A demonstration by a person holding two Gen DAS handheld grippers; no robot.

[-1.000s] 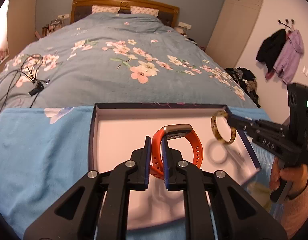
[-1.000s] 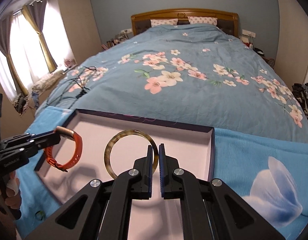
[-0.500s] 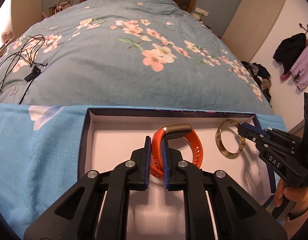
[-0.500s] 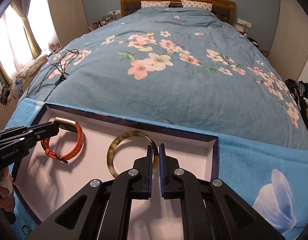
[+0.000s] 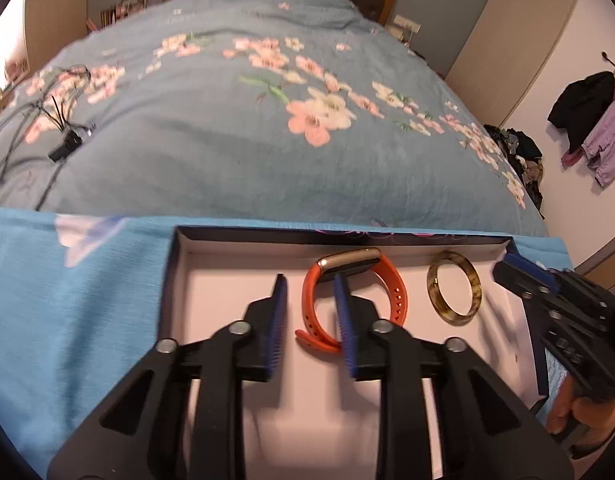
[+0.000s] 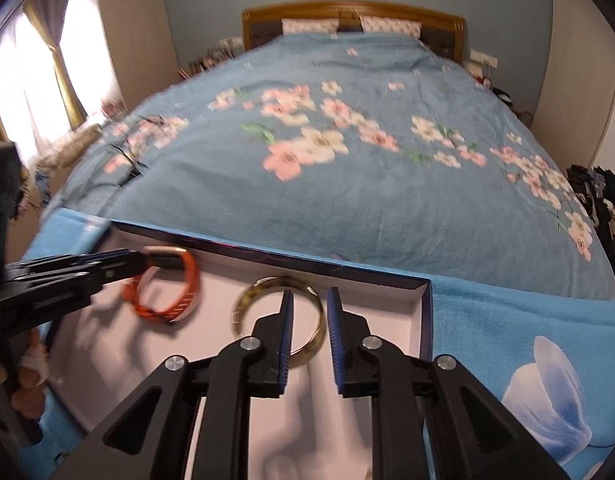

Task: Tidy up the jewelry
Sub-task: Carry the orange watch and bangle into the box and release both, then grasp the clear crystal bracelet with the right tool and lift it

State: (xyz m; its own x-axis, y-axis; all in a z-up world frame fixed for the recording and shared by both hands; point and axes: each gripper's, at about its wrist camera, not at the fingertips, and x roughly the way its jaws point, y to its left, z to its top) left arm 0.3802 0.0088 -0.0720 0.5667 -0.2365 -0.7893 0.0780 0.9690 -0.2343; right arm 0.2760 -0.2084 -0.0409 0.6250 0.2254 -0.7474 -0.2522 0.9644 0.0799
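Left gripper [image 5: 307,312]: angled down into the box [image 5: 227,248], jaws parted, just been opening. The right pad sits inside the loop of the orange band [image 5: 391,292]; the left pad stands apart from it on the bare floor. No pad presses the band. A bare hand [image 6: 27,376] holds its handle at the box's left edge.

Right gripper [image 6: 309,334]: angled down into the same box, jaws slightly spread, just been opening. One arc of the bangle [image 6: 247,300] lies between the pads; whether a pad touches it cannot be told. Its handle is held by a hand [image 5: 575,408] at the right edge.

Orange band: lying on the box floor, near the far wall, left of centre; gold-coloured case at its far side, strap end trailing toward the camera.

Bangle: mottled amber, on the floor just right of the band, not touching it, near the far right corner.

Box: shallow, dark-walled, pale floor, resting on a bright blue cloth [image 5: 67,300] at the foot of the bed [image 5: 227,140]. The near half of the floor is bare; the left third holds nothing. The right wall is close beside the bangle.

Cables [image 5: 63,120]: on the bedspread, well apart from the box.
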